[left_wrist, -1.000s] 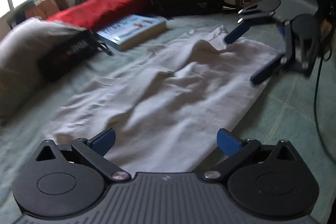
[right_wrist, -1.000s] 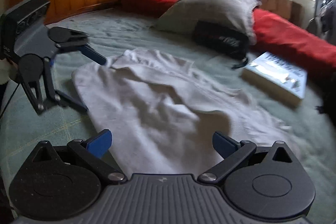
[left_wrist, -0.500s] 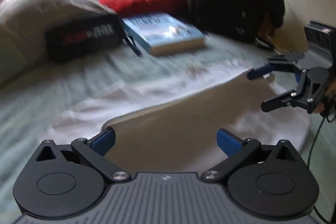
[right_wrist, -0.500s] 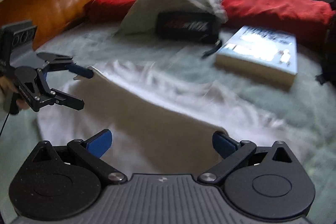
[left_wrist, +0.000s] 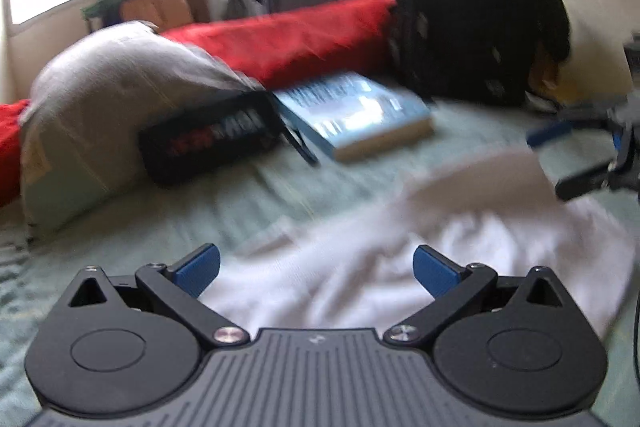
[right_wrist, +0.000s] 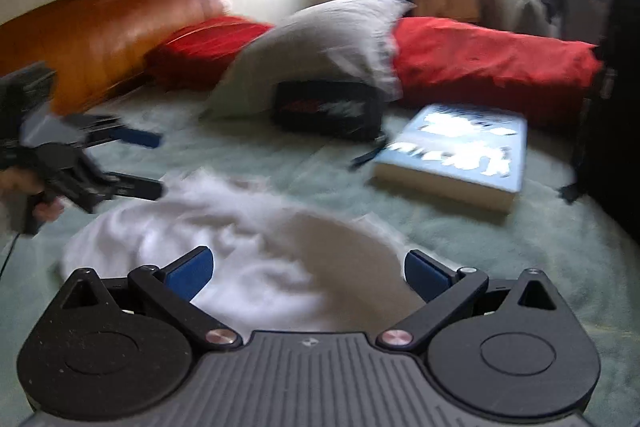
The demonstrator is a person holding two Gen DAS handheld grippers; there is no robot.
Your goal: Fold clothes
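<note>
White garment (left_wrist: 420, 267), folded over on itself, lying on a pale green bedsheet (left_wrist: 260, 203); it fills the lower centre and lower right of the left wrist view and the lower centre-left of the right wrist view (right_wrist: 224, 239). A turned-over flap shows a greyer underside toward the far edge in both views. Motion blur softens the cloth's outline.

Left gripper (left_wrist: 316, 267), bottom of its own view: the two blue-tipped fingers (left_wrist: 198, 269) stand wide apart with nothing between them, above the near edge of the garment. The same gripper appears at the left edge of the right wrist view (right_wrist: 156, 165), fingers spread, held by a hand (right_wrist: 24, 187), its tips just beside the garment's far corner; whether they touch the cloth cannot be told.

Right gripper (right_wrist: 306, 273), bottom of its own view: fingers likewise wide apart and empty over the garment. In the left wrist view it sits at the right edge (left_wrist: 556, 163), spread, beside the raised flap.

Beyond the garment: a blue book (right_wrist: 456, 151) at centre right, a black pouch with red lettering (right_wrist: 328, 107) beside it, a grey pillow (right_wrist: 320, 47) leaning on the pouch, a red cushion (right_wrist: 488, 63) behind, and a wooden headboard (right_wrist: 100, 31) at upper left. A black backpack (left_wrist: 464, 27) stands at upper right of the left wrist view.
</note>
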